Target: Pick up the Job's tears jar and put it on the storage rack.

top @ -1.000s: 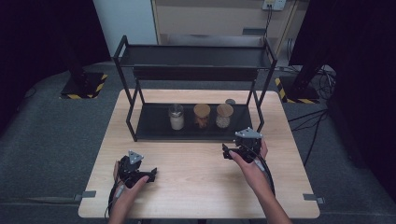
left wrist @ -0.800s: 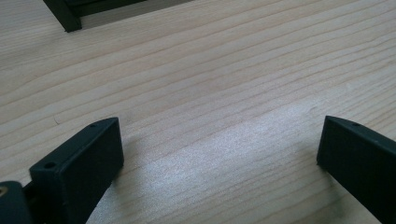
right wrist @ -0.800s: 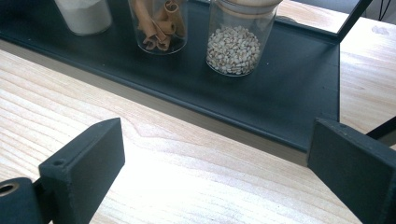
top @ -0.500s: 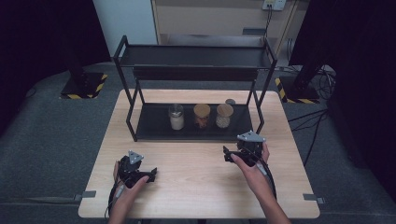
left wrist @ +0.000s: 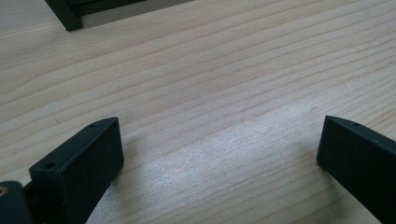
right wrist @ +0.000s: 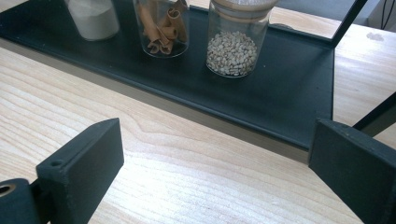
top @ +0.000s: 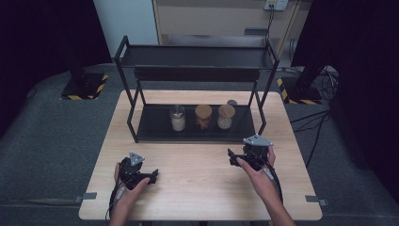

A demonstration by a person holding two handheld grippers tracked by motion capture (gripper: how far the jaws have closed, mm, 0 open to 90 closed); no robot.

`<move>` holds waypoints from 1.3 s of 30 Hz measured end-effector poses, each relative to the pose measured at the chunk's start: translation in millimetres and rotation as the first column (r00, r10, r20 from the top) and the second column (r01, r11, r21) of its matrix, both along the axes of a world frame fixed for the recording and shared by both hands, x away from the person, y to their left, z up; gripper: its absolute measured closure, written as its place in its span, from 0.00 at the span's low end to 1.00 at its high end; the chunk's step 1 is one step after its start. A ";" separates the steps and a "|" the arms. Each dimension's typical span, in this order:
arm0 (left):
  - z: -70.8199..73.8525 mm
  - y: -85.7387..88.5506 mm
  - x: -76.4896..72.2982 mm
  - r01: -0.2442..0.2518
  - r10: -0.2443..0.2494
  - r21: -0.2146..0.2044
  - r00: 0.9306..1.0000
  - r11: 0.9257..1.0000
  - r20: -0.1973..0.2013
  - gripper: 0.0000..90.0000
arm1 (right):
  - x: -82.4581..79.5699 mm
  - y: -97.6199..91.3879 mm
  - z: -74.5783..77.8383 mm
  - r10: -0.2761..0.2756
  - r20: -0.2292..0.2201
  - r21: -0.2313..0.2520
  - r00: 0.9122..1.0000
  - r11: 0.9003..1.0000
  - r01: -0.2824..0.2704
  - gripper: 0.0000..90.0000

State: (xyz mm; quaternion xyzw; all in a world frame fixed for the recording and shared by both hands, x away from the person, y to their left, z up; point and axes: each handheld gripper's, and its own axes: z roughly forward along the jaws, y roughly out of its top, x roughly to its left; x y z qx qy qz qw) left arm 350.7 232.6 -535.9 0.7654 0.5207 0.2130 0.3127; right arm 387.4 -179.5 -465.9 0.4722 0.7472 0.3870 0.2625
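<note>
Surface (top: 197, 188) carried a black rack (top: 193, 127) along its far edge. Three jars stood in a row on the rack's bottom shelf, likely staged for picking: white powder jar (top: 177, 118), cinnamon jar (top: 203, 117), grain jar (top: 226, 117). Right tool (top: 231, 158) sat near the shelf's front right corner, jaws apart, nothing between them, having just opened a bit more. It faced the grain jar, which stood apart ahead. Left tool (top: 154, 173) rested toward the near left, jaws apart, empty.

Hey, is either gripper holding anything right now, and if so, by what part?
Nothing is held. The left gripper and the right gripper both stand open over the bare table, jaws wide apart; the three jars sit untouched on the rack's lower shelf.
</note>
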 end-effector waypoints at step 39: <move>0.0 -0.5 -0.3 -0.005 0.005 0.000 1.000 1.000 0.000 0.00 | -29.9 -9.6 -45.0 0.070 -0.061 0.054 0.996 0.996 -0.066 0.04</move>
